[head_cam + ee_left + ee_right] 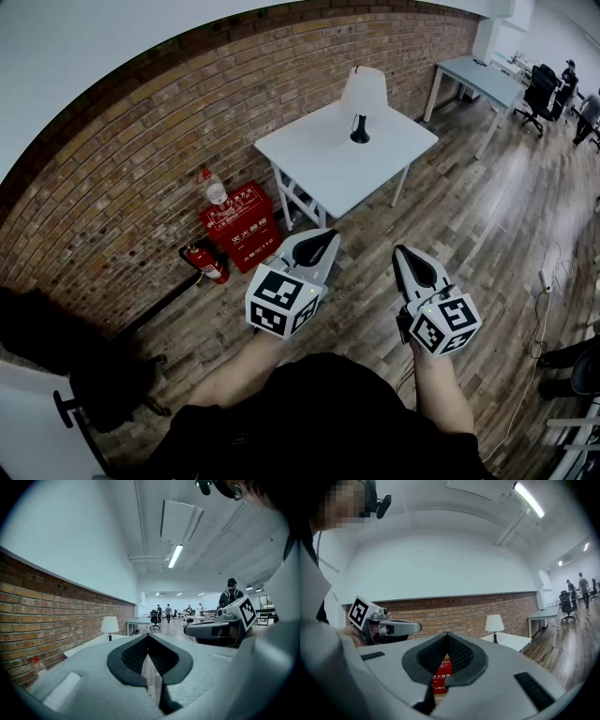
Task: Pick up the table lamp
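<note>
Two closed, empty: left gripper (328,236), right gripper (403,253) | table lamp (363,97): white shade, black base, upright

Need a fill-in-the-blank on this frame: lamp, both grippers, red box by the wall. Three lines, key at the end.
1. The table lamp stands on a ___ table.
2. The left gripper and the right gripper are far short of the lamp, and both have their jaws ___.
3. The red box sits on the floor against the ___ wall.

Missing words: white; shut; brick
</note>
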The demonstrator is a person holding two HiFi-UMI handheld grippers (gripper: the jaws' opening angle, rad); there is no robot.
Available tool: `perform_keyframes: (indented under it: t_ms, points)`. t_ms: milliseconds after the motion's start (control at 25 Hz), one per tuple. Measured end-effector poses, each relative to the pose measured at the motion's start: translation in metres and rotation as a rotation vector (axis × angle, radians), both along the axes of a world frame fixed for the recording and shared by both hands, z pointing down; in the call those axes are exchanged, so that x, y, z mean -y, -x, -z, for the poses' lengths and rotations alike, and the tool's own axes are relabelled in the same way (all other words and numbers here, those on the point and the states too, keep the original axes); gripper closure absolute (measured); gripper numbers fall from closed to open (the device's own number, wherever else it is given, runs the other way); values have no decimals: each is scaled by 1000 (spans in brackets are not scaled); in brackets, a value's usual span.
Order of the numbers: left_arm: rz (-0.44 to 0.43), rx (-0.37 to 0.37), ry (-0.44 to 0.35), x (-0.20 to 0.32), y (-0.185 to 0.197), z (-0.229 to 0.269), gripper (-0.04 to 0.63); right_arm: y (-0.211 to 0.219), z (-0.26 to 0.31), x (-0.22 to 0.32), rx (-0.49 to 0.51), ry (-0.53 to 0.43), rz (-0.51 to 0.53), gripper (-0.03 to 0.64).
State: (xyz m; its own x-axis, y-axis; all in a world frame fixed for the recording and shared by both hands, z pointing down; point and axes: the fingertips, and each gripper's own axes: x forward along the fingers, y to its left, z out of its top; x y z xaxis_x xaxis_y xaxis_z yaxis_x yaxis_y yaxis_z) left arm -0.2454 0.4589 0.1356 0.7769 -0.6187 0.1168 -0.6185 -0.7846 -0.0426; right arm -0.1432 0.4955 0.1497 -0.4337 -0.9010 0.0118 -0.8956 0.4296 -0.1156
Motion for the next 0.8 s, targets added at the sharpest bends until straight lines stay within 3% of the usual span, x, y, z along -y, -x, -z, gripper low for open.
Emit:
perform_keyframes:
  t_ms: [440, 800]
  points:
    - [42, -1, 1, -12, -22, -6, 589, -22, -2, -22, -5, 9, 54, 609]
    - [93, -39, -83, -19, -56, 0, 589, -78, -12, -52, 2, 10, 72, 607]
